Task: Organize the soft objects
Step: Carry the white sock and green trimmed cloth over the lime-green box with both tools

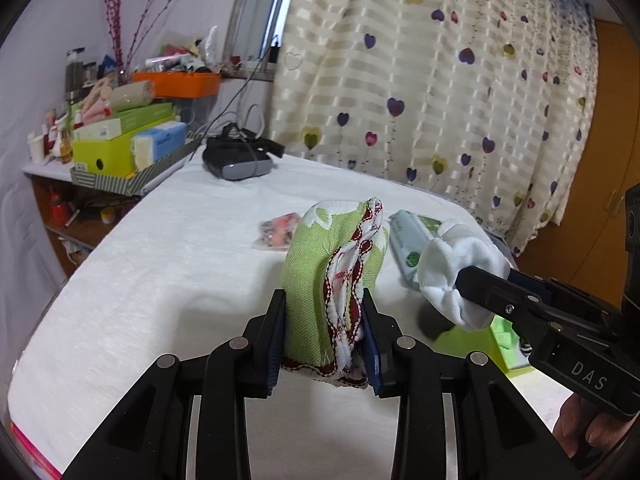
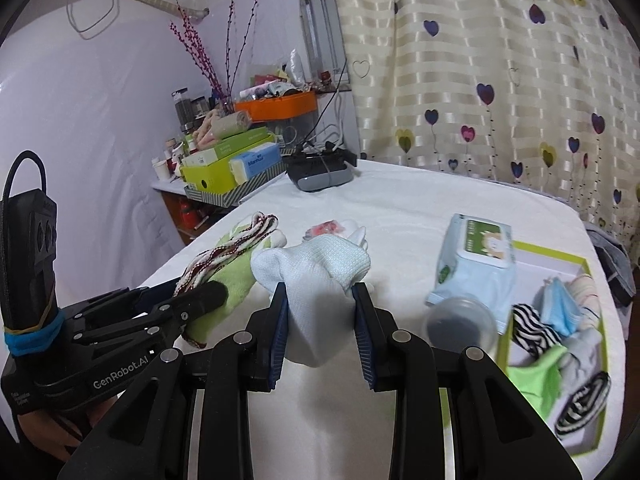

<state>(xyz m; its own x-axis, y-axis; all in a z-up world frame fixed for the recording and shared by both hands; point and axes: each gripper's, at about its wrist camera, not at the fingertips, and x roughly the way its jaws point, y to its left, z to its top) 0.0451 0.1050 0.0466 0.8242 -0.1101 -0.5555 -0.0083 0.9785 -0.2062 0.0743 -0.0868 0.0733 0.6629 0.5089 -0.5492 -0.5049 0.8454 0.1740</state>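
My left gripper (image 1: 323, 320) is shut on a bundle of green cloth with a red-and-white trimmed piece (image 1: 336, 276), held up above the white-covered table (image 1: 168, 280). In the right wrist view this bundle (image 2: 224, 276) and the left gripper (image 2: 208, 300) appear at the left. My right gripper (image 2: 320, 312) is shut on a rolled white sock (image 2: 316, 276), also lifted off the table. That white sock (image 1: 456, 268) and the right gripper (image 1: 472, 280) show at the right in the left wrist view. A green-rimmed box (image 2: 592, 432) with several socks lies at the right.
A pack of wet wipes (image 2: 476, 264) and a clear cup (image 2: 460, 320) lie beside the box. A small pink packet (image 1: 278, 230) rests mid-table. A black headset (image 1: 236, 156) sits at the far end. Cluttered shelves (image 1: 120, 152) stand at the left, a heart-patterned curtain (image 1: 440, 80) behind.
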